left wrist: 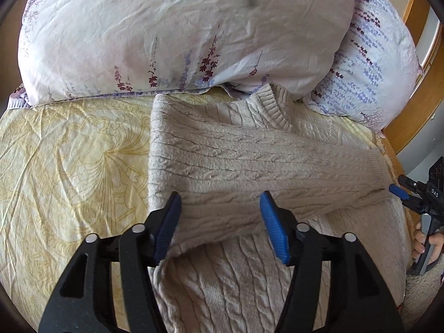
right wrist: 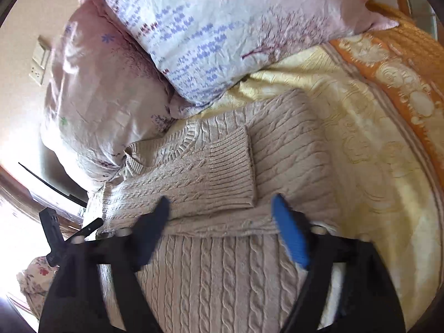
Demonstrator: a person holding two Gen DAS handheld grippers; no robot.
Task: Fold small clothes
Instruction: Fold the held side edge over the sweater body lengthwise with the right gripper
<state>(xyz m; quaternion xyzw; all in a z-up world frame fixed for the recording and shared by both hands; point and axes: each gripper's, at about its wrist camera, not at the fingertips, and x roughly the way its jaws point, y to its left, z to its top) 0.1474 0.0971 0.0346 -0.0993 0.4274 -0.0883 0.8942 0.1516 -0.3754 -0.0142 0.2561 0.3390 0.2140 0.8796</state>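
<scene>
A beige cable-knit sweater [left wrist: 249, 161] lies flat on the yellow patterned bedspread [left wrist: 69, 166], neckline toward the pillows, with one sleeve folded across its chest. My left gripper [left wrist: 220, 213] hovers open and empty over the folded sleeve's lower edge. The right gripper [left wrist: 399, 188] shows at the sweater's right edge. In the right wrist view the sweater [right wrist: 222, 263] has its ribbed cuff [right wrist: 233, 172] lying across the body, and my right gripper [right wrist: 222, 216] is open and empty just above the sleeve.
Two floral pillows [left wrist: 180, 36] [right wrist: 199, 44] lie against the sweater's neckline. A wooden bed frame [left wrist: 416, 116] curves at the right. An orange blanket border [right wrist: 402, 63] runs along the bed's far side. A wall socket [right wrist: 38, 61] is at left.
</scene>
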